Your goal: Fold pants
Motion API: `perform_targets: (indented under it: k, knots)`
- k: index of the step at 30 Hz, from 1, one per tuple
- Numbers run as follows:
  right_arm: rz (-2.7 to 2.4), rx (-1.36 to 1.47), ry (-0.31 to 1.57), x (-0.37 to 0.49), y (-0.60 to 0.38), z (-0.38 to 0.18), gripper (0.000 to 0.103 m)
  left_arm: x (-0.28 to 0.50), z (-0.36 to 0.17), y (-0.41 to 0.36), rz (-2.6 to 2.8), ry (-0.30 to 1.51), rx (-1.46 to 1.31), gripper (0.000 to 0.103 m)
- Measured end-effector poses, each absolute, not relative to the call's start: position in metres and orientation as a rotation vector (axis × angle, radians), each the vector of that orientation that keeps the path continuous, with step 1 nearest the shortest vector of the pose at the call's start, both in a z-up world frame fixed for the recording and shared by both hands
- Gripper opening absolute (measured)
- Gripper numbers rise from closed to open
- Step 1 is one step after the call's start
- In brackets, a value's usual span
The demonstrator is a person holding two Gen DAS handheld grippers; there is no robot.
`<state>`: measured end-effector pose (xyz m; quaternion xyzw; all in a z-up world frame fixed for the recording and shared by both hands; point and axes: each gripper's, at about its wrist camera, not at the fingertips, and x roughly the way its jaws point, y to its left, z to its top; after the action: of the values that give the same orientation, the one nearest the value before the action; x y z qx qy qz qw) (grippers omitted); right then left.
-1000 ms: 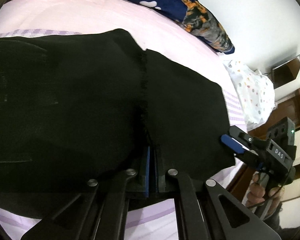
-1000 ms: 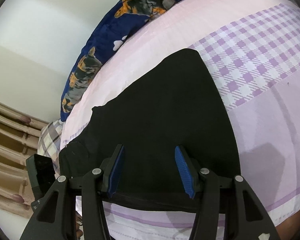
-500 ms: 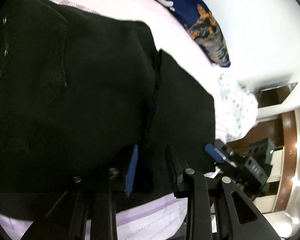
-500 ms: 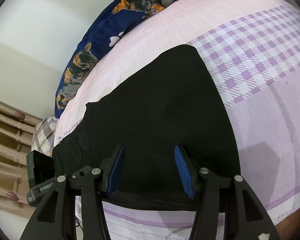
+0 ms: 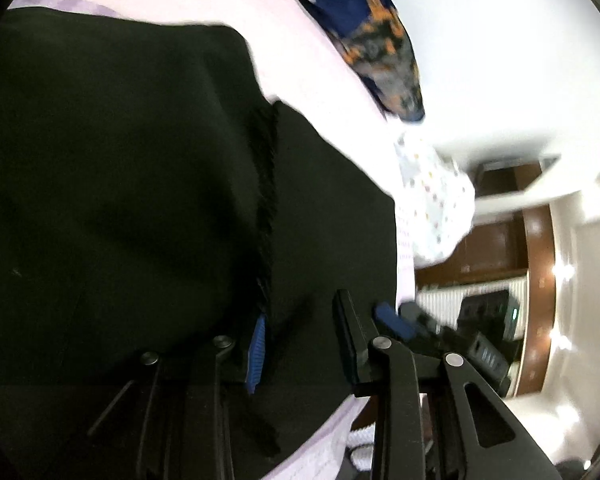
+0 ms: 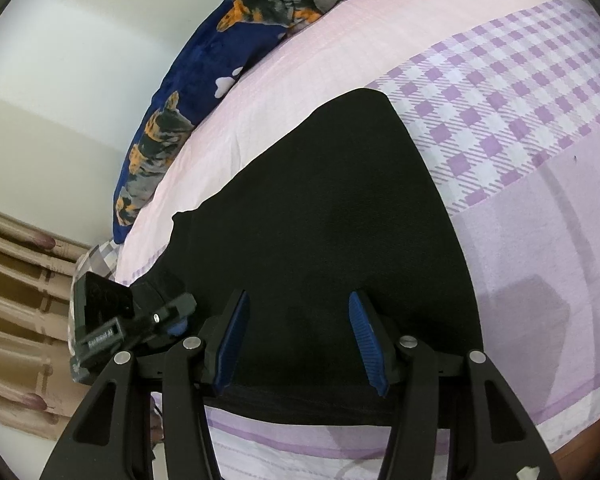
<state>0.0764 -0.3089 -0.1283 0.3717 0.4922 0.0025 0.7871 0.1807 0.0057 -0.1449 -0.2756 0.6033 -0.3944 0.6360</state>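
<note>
Black pants (image 5: 140,184) lie folded flat on the bed; a stitched seam (image 5: 266,208) runs down the cloth in the left wrist view. They also fill the middle of the right wrist view (image 6: 332,224). My left gripper (image 5: 300,328) is open above the near edge of the pants, beside the seam, and holds nothing. My right gripper (image 6: 296,332) is open over the near edge of the pants, its blue pads apart and empty. The right gripper also shows in the left wrist view (image 5: 396,320), and the left one in the right wrist view (image 6: 172,316).
The bed has a pink and purple checked sheet (image 6: 520,128). A navy blanket with orange animals (image 6: 220,52) lies along the far side by the wall. A spotted white pillow (image 5: 432,200) lies at one end. Wooden furniture (image 5: 540,280) stands beyond the bed.
My left gripper was shut on the pants at the seam; it has opened, let go and swung right. My right gripper has stayed open and hardly moved.
</note>
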Motion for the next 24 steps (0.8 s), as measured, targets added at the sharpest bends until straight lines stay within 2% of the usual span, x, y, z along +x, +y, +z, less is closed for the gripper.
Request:
perform_targets:
  k: [2,4,13,24]
  knots:
    - [0.004,0.804,1.060,0.077,-0.309,-0.129,0.050,0.173,-0.147,0.000,-0.924,1.402,-0.614,0.026]
    - [0.004,0.801,1.060,0.076,-0.310,-0.129,0.050,0.168,-0.149,-0.002,-0.914,1.400,-0.590,0.011]
    - [0.004,0.804,1.057,0.075,-0.309,-0.128,0.050,0.152,-0.127,0.000,-0.850,1.310,-0.502,0.007]
    - [0.030,0.722,1.101,0.081,-0.293,-0.128,0.050,0.151,-0.137,0.011,-0.777,1.354,-0.473,0.007]
